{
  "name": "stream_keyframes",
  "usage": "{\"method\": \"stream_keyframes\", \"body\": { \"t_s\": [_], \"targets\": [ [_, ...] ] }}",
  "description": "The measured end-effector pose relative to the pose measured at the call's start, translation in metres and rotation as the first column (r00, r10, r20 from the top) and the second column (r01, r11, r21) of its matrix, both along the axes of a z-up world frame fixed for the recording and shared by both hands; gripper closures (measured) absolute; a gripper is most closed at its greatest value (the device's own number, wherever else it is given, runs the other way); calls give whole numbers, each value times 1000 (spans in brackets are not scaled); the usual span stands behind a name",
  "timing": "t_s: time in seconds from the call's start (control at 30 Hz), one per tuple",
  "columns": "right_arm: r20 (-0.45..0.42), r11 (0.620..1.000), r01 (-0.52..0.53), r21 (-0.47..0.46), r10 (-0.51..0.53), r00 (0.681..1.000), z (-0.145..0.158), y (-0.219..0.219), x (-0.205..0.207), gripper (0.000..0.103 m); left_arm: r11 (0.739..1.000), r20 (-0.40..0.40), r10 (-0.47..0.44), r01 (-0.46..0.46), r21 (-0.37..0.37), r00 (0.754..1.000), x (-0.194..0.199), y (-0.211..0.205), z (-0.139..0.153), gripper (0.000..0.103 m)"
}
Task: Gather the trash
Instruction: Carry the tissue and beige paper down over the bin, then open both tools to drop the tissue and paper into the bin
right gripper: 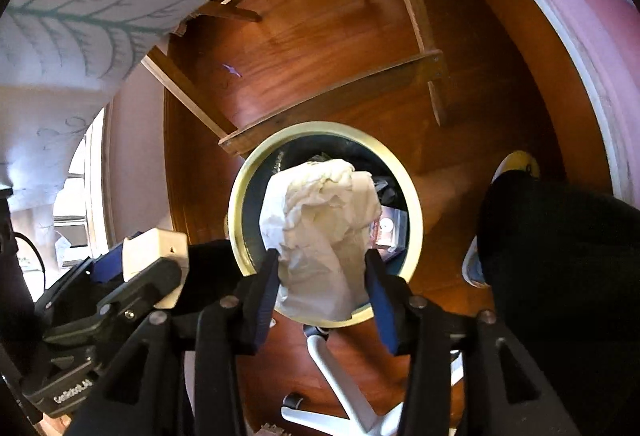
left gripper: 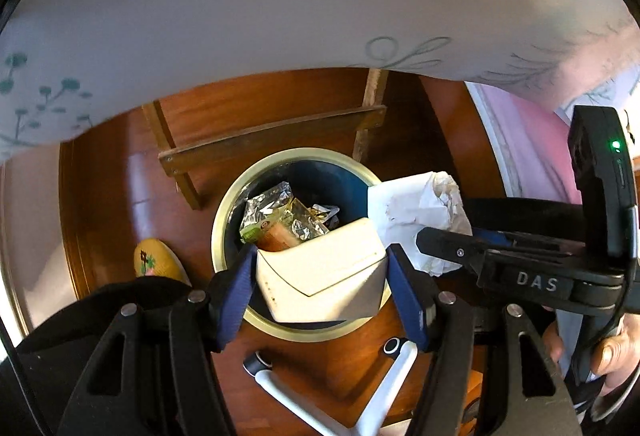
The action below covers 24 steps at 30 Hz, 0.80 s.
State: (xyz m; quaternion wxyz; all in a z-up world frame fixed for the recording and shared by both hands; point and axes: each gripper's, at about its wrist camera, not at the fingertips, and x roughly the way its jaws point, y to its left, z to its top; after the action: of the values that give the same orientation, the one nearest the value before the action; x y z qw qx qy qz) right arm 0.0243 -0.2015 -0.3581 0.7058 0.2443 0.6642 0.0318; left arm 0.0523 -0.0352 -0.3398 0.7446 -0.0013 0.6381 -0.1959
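- While poised over the bin (left gripper: pixel 224 220), left hand-held gripper (left gripper: pixel 320 260) clenched on a white box (left gripper: pixel 320 276), blue pads pressed against its two short ends.
- Box: long axis crosswise, pad to pad; tilted, far edge pointing into the bin mouth, near edge overhanging the near rim.
- Right hand-held gripper (right gripper: pixel 322 264) grasping a crumpled paper wad (right gripper: pixel 320 220), both pads touching its sides; firmness of the hold not readable.
- Wad: long axis along the fingers, pointing away from the pads and down into the bin; sits squarely over the mouth in the right wrist view.
- Directly below both loads: the bin, standing on a wooden floor (left gripper: pixel 120 196), already holding foil wrappers (left gripper: pixel 272 212) and other scraps.
- Key relation, as a judgement: straight-down drop line. Looks clean for the wad, since it hangs centred; riskier for the box, which straddles the near rim and could catch or tip outward.
- Nearer to a sure drop: the right hand. Probably needs only a release; the left likely wants a small nudge forward first.
- Both hand-held grippers side by side, close together, so some care against bumping.
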Motion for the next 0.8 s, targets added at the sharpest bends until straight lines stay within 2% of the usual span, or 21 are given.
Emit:
{"method": "stream_keyframes", "body": {
  "t_s": [0.13,0.23,0.37,0.5,0.8],
  "targets": [
    [16,1000,0,7,0,1000,-1,1,4,48,1000,-6,16,-16,9,1000,2,1,-4,39],
    [21,1000,-6,-1,6,1000,-2,1,4,46,1000,-19,24,-23,12,1000,4,2,-7,29],
    [21,1000,-13,-8,13,1000,-3,3,5,44,999,-23,29,-28,16,999,4,4,-7,22],
    [25,1000,-19,-11,20,999,-5,4,5,37,999,-20,37,-37,16,999,4,5,-5,21],
    [37,999,-45,-26,46,998,-1,7,5,35,998,-12,59,-59,22,998,3,10,3,20]
  ]
}}
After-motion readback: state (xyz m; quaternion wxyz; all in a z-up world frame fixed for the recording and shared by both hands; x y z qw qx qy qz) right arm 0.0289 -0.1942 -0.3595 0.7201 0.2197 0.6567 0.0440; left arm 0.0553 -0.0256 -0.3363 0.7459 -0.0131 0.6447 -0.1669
